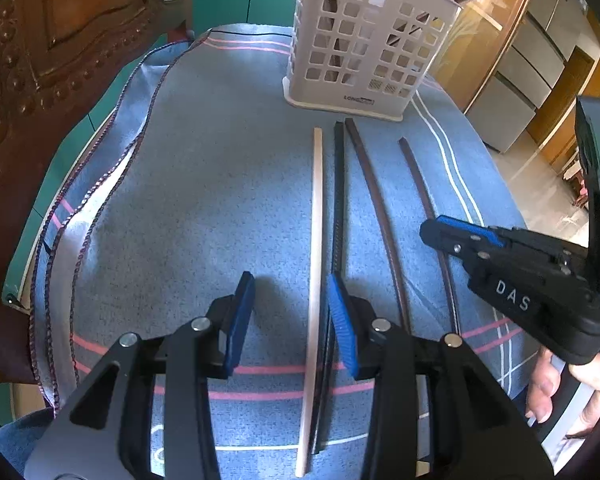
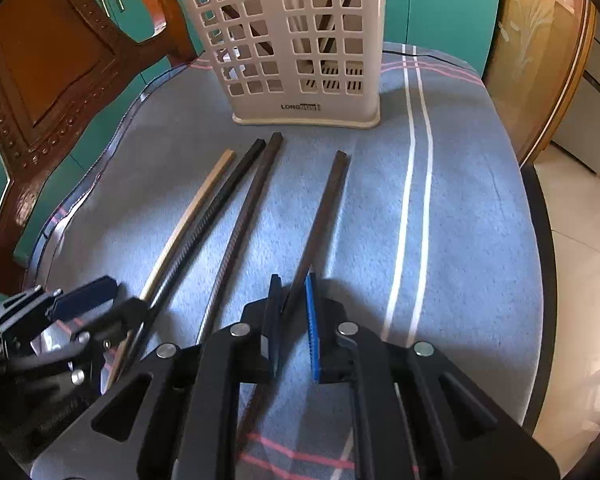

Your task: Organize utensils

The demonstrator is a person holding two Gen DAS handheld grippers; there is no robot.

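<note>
Four chopsticks lie side by side on the blue cloth covering the desk, near the perforated holder at the far side. The left gripper has its fingers spread around the pale chopstick. The right gripper has its fingers pinching the rightmost dark chopstick.

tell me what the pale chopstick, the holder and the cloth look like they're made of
Pale chopstick: likely bamboo or light wood, with a matte, unvarnished tan surface. Holder: moulded plastic, shown by its smooth off-white walls, grid of square cut-outs and printed logo. Cloth: woven fabric, probably cotton, with a fuzzy blue weave, white and pink stripes and a stitched hem.
</note>
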